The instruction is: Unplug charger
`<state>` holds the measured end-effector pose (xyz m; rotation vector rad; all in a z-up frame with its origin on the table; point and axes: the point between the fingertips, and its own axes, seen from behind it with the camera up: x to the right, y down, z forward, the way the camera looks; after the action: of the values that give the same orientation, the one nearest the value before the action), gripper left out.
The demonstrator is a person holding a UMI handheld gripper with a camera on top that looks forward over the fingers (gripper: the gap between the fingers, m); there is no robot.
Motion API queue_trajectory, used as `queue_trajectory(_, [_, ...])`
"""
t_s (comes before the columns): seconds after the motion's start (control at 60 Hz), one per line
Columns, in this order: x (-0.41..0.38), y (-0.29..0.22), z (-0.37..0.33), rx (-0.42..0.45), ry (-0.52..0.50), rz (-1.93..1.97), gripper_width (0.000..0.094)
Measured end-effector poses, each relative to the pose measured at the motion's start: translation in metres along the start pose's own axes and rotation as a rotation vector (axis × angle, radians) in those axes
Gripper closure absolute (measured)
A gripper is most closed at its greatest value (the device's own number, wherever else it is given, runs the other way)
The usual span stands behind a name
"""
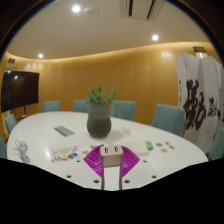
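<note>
Pinching small white boxy charger [111, 154] between purple pads, tongs [111, 160] pressed on both sides | held clear above white oval table [140, 135], likely already unplugged | dark grey vase with green plant [98, 118] beyond

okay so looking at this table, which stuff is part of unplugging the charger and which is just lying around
Job: white charger, held between the gripper fingers, pads pressing on it.

Lying about: potted plant, dark flat item, small bits on the white table, chairs, TV.
</note>
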<state>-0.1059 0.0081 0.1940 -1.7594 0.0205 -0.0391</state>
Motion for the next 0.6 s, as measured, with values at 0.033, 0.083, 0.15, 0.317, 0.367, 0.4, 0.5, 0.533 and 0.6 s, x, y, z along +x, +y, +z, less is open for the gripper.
queue_trajectory(0.033, [0.007, 0.014, 0.009, -0.091, 0.012, 0.012, 0.0727])
queue_trajectory(0.083, [0.022, 0.059, 0.023, -0.2, 0.042, 0.019, 0.0702])
queue_trajectory(0.15, [0.037, 0.12, 0.038, -0.285, 0.06, 0.037, 0.0656])
queue_trajectory(0.317, [0.05, 0.168, 0.054, -0.37, 0.076, 0.081, 0.0529])
queue_trajectory(0.367, [0.056, 0.163, 0.055, -0.346, 0.091, 0.072, 0.0386])
queue_trajectory(0.4, [0.059, 0.16, 0.053, -0.334, 0.1, 0.063, 0.0299])
queue_trajectory(0.5, [0.058, 0.144, 0.04, -0.297, 0.098, 0.031, 0.0093])
queue_trajectory(0.533, [0.058, 0.137, 0.031, -0.286, 0.098, 0.022, 0.0049])
queue_trajectory(0.6, [0.055, 0.132, 0.011, -0.263, 0.102, 0.002, 0.0068])
